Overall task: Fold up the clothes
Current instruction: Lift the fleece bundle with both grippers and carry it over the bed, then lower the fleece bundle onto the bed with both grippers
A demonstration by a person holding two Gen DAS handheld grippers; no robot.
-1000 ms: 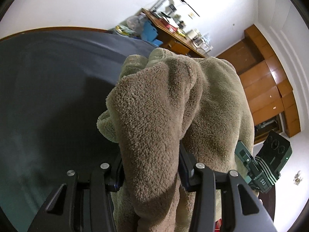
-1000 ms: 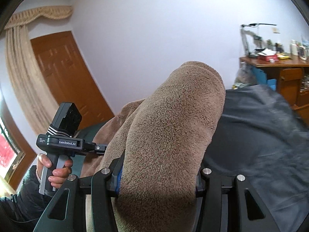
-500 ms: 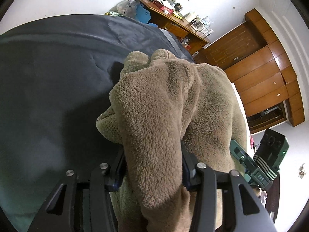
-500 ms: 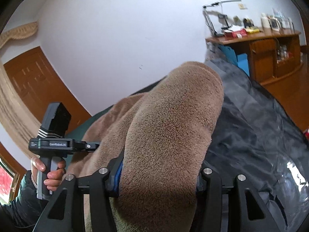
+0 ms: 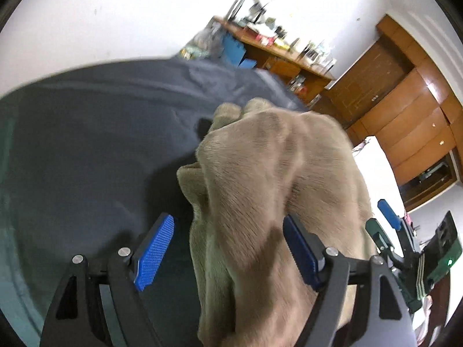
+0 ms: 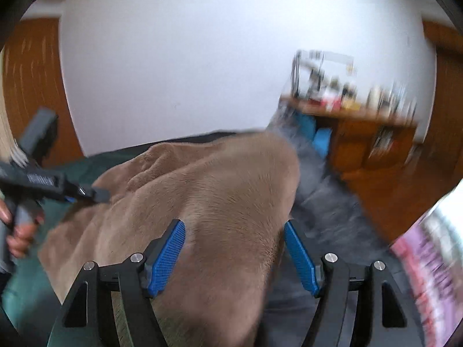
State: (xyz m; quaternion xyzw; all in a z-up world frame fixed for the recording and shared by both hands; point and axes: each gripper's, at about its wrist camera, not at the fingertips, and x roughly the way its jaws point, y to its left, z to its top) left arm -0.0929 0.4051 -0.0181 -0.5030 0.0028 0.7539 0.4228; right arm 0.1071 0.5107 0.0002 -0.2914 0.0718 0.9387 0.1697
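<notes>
Left gripper [image 5: 228, 248] fingers spread wide, brown fleece garment [image 5: 269, 190] lying loose between them. Right gripper [image 6: 235, 256] likewise spread, fleece between blue pads [image 6: 167, 254]. Garment on dark bed cover [image 5: 86, 133]. Cluttered wooden desk [image 6: 373, 133] against white wall.

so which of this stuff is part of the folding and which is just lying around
Part of the job:
- brown fleece garment
- left tongs, open
- right tongs, open
- dark bed cover it lies on

Just lying about:
- cluttered wooden desk
- blue box
- wooden cabinets
</notes>
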